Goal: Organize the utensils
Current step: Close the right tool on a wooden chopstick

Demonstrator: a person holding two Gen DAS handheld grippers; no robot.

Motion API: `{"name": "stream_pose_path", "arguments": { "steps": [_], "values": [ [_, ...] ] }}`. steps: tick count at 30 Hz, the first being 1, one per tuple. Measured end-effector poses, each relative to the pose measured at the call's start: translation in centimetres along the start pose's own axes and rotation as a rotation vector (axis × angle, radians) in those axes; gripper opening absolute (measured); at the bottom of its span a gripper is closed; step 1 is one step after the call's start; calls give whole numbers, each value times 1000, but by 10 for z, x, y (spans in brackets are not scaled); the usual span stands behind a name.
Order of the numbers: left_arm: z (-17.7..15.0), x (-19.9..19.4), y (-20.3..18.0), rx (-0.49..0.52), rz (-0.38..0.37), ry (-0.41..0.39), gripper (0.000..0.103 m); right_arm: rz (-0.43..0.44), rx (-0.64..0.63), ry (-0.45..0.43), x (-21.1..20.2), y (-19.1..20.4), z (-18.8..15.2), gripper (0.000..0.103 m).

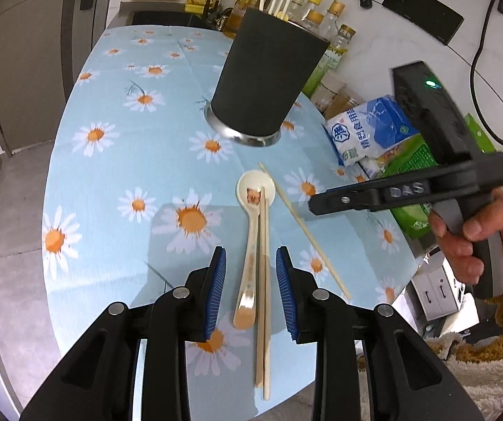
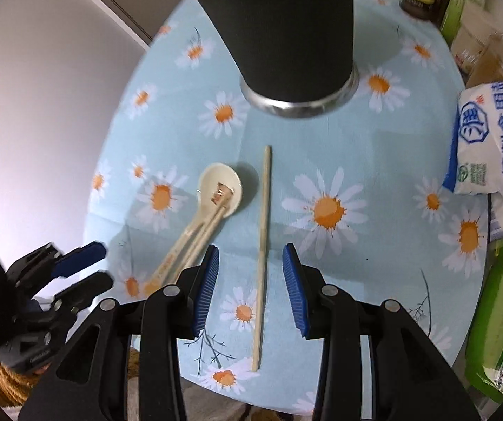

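Spoon (image 1: pixel 251 245) flat on daisy-print counter (image 1: pixel 118 175), bowl toward dark holder (image 1: pixel 269 73), handle pointing back between left fingers (image 1: pixel 216 291). Two chopsticks (image 1: pixel 264 298) side by side along spoon, tips resting in its bowl. Third chopstick (image 2: pixel 262 256) alone, just right of spoon, apart from it. Left gripper (image 1: pixel 251 291) parted, pads either side of spoon handle and paired chopsticks, touching neither. Right gripper (image 2: pixel 251 287) parted too, straddling lone chopstick without pressing it, held by hand (image 1: pixel 469 235) in fuzzy brown sleeve. Holder upright beyond utensils, metal base on counter, pale utensils (image 1: pixel 279 3) poking out. Salt bag (image 2: pixel 493 140) and green packs (image 2: pixel 497 308) along right edge
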State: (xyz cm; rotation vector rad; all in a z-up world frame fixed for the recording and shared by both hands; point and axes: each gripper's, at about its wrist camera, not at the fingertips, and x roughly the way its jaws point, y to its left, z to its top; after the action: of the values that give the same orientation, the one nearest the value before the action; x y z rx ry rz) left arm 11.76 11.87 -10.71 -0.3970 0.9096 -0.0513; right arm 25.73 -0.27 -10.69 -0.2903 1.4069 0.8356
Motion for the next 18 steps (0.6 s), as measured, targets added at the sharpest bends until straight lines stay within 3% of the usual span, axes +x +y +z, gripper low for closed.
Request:
{"name": "stream_pose_path", "arguments": {
  "steps": [2, 5, 11, 18],
  "values": [
    [-4, 0, 2, -4, -1, 3, 28, -15, 23, 49, 12, -1, 4, 37],
    [-10, -2, 8, -12, -1, 11, 28, -36, 41, 106, 24, 0, 10, 24],
    [-21, -4, 24, -43, -7, 22, 28, -106, 47, 158, 37, 3, 19, 21],
    [-26, -4, 32, -32, -45, 44, 28, -248, -5, 194, 42, 17, 25, 9]
  ]
}}
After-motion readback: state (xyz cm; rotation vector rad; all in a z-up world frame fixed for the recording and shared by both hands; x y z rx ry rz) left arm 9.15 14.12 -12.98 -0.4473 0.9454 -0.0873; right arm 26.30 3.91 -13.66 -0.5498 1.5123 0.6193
